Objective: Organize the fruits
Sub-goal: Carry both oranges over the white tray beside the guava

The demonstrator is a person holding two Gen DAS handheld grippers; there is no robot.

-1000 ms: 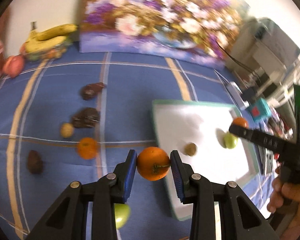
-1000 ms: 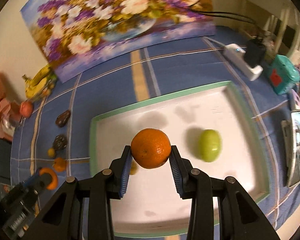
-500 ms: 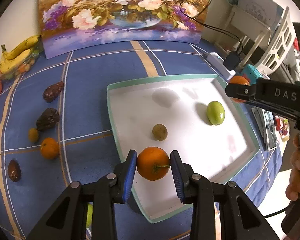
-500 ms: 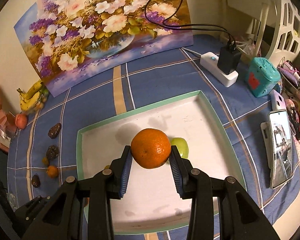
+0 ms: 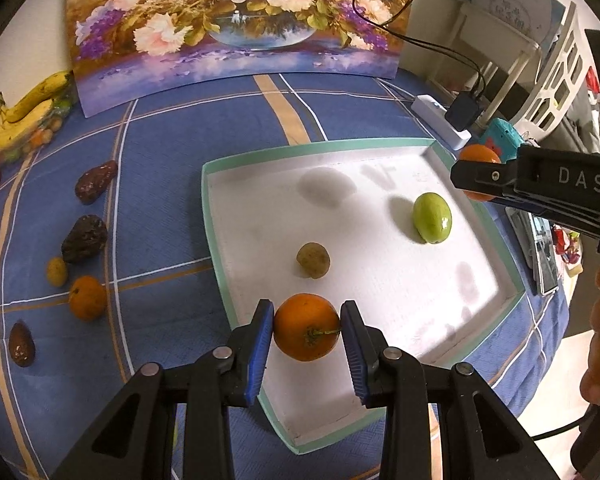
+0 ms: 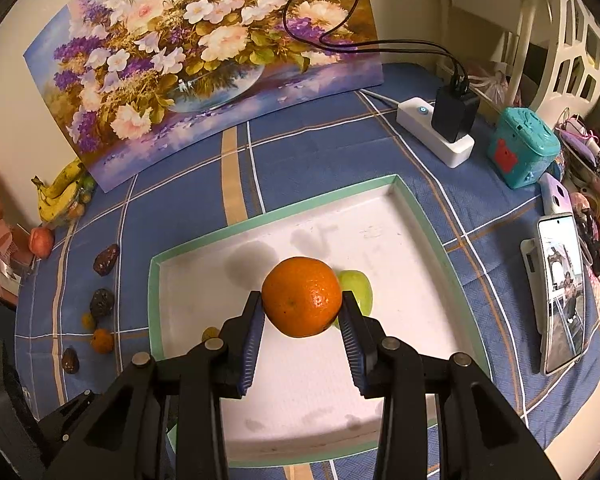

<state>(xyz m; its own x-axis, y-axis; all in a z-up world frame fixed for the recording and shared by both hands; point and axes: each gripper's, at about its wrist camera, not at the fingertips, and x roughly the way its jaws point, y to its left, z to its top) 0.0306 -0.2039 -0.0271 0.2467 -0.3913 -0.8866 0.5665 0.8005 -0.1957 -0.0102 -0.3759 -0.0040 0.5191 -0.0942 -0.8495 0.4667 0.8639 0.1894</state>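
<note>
Tray [image 5: 216,216] holds two fruits | I grip an orange per gripper, left [image 5: 306,328] and right [image 6: 302,298] (pads clamped) | six loose on cloth [image 5: 172,184]

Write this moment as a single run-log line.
left gripper: shut on orange | right gripper: shut on second orange | tray: green fruit, small brown fruit

White letters "DAS" stand on the black body of the right gripper [image 5: 476,178], at about three o'clock in the left wrist view. No other writing is legible in either view.
</note>
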